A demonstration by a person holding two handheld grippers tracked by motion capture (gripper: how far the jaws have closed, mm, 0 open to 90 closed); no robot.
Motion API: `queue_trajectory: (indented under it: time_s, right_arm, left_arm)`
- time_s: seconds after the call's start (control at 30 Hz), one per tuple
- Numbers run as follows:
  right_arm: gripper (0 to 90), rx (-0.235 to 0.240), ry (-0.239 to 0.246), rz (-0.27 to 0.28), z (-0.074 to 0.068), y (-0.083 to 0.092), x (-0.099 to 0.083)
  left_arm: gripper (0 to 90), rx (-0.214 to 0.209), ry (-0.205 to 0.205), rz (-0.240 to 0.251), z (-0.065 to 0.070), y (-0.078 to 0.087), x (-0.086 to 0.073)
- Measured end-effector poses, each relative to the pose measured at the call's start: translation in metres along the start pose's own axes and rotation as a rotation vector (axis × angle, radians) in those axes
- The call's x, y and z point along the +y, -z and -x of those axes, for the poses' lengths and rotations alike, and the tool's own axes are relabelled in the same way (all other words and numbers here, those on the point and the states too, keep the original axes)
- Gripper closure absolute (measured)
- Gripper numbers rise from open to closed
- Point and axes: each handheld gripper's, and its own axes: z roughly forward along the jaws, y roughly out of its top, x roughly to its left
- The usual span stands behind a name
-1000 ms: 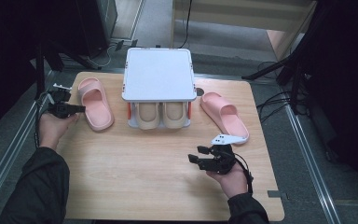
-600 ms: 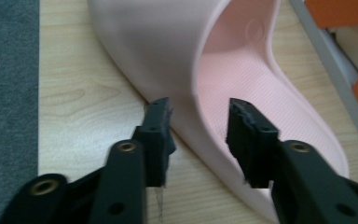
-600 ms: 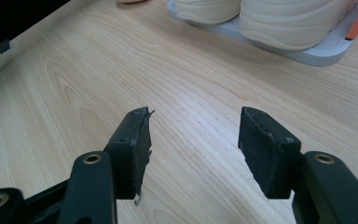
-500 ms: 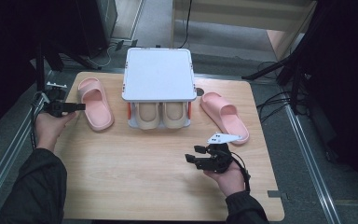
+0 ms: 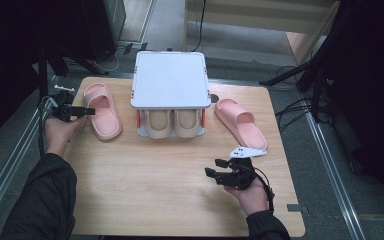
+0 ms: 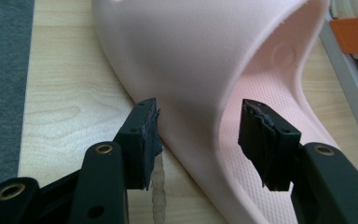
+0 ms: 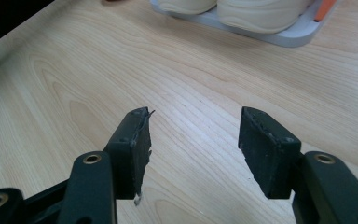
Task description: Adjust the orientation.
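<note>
Slipper (image 5: 102, 111) lies on the bench (image 5: 145, 190) left of the rack (image 5: 169, 82); left gripper (image 6: 198, 133) jaws have just been opening, straddling its edge unpressed, suggesting release. Right gripper (image 5: 219, 167) hovers open, empty.

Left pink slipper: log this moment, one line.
left claw: jaws just opened, straddling edge of left pink slipper, not pressing | right claw: open over table | beige shoes in rack

A wooden table (image 5: 150, 190) carries a white two-level rack (image 5: 170, 80) at the back, a pink slipper (image 5: 101, 110) to its left and another pink slipper (image 5: 240, 124) to its right.
</note>
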Motion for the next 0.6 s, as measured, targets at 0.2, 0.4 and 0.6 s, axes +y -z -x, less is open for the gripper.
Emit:
queue_trajectory:
  time_s: [0.2,0.4,0.6]
  right_arm:
    - [44.1,-0.014,-0.005,0.001,0.0008,0.0031,-0.0032]
    - [44.1,-0.013,-0.008,0.001,0.0013,0.0031,-0.0034]
    - [44.3,-0.012,-0.008,0.000,0.0007,0.0025,-0.0033]
  left_arm:
    - [49.3,0.027,0.001,0.004,-0.0029,-0.0070,0.0004]
    - [65.8,0.063,-0.026,0.011,-0.0010,-0.0050,0.0016]
    - [80.4,0.101,-0.082,0.002,0.0034,-0.0023,0.0021]
